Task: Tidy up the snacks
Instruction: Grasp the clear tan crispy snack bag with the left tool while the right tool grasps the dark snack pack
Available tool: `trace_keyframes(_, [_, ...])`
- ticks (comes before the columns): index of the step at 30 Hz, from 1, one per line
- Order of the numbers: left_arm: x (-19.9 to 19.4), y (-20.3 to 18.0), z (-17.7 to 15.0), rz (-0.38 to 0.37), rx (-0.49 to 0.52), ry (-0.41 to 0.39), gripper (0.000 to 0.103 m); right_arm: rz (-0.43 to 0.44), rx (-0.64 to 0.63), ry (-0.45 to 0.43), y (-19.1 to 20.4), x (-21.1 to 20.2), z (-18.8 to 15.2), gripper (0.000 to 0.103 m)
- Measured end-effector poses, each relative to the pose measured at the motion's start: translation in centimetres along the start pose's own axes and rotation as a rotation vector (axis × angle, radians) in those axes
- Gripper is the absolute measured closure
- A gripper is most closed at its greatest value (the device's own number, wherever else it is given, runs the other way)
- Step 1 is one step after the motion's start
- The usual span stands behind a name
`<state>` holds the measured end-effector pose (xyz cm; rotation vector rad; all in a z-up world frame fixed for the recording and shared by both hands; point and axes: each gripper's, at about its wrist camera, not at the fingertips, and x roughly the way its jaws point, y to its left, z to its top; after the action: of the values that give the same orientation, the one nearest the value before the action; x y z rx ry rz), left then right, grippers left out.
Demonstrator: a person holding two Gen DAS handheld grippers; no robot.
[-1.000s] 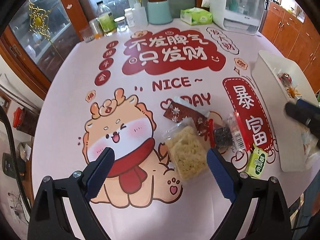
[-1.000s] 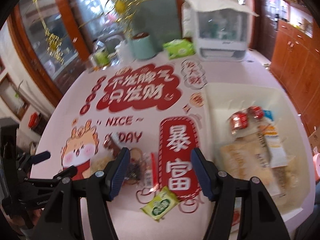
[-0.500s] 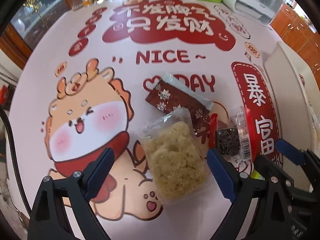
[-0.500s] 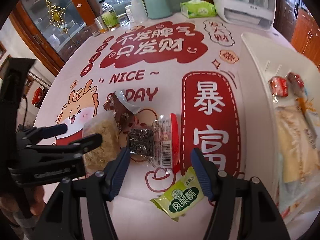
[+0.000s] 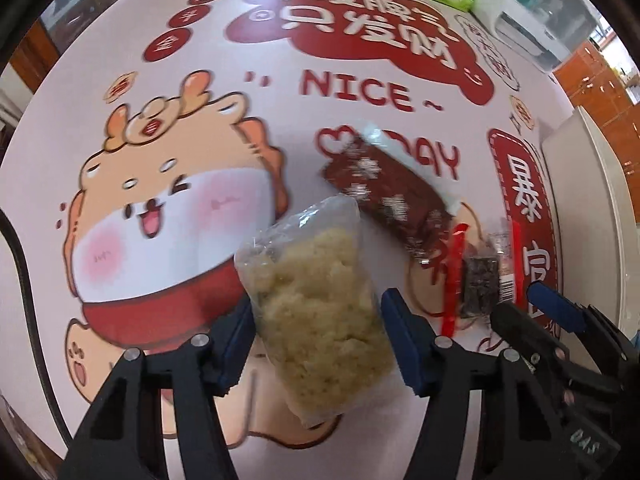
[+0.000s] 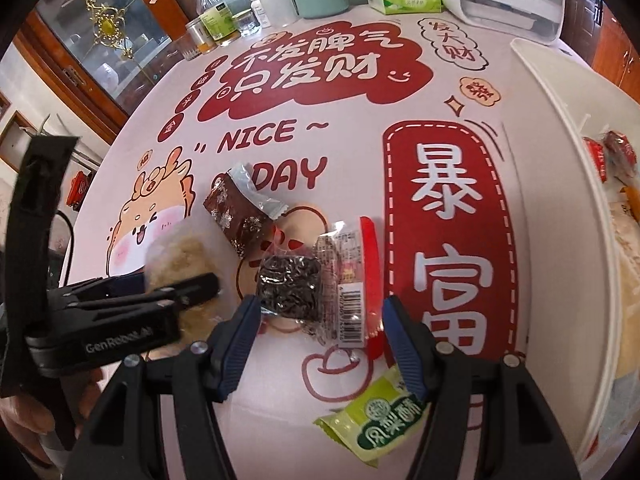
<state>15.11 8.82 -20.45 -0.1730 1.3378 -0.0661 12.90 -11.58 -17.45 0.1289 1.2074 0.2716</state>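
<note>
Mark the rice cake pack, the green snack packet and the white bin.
rice cake pack (image 5: pixel 320 320), left wrist view, middle of the pack
green snack packet (image 6: pixel 380 420), right wrist view, printed face
white bin (image 6: pixel 560 128), right wrist view, near wall

Both cameras ride on the grippers and look steeply down at the table (image 5: pixel 168 80) from close above. The left view sits nearest, right over the clear bag of pale crumbly snack (image 5: pixel 316 320). The right view looks down beside it, over the dark snack packet (image 6: pixel 292 288), and takes in more of the far table edge. Both views share the brown wrapper (image 5: pixel 388 196) and the printed cloth.
</note>
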Motion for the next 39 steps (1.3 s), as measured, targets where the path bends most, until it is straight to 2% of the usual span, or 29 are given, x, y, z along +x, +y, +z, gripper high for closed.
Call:
trace_keyframes(10, [-0.9,4.1,-1.0,0.015,-0.052,-0.01,0.043,-0.003,-0.012,0.039,2.3,2.8,0.4,0.038])
trace_keyframes(16, [-1.0,4.5,-1.1,0.015,-0.051,-0.011,0.043,-0.139,-0.093,0.0,4.3,3.7,0.3,0.034])
trace_keyframes(17, [-1.1,4.5,-1.2,0.016,-0.047,-0.012,0.043,-0.155,-0.105,-0.005,4.4,3.8,0.2,0.036])
trace_keyframes(19, [-1.2,4.5,-1.3,0.022,-0.031,-0.019,0.044,-0.217,-0.145,-0.023,4.9,3.9,-0.1,0.055])
trace_keyframes(21, [-1.3,3.7,-1.3,0.032,-0.013,-0.034,0.046,-0.206,-0.162,-0.033,4.9,3.6,-0.3,0.06])
trace_keyframes(26, [-2.6,1.9,-1.6,0.053,0.049,-0.085,0.049,-0.15,-0.11,-0.052,3.8,2.5,-0.6,0.061])
trace_keyframes(33, [-6.1,-1.9,-1.3,0.011,0.126,-0.148,0.049,-0.109,-0.093,-0.163,3.6,-2.1,-0.7,0.061])
trace_keyframes(39, [-10.4,-8.2,-0.6,-0.059,0.253,-0.23,0.049,-0.069,-0.033,-0.288,2.2,-8.1,-1.2,0.061])
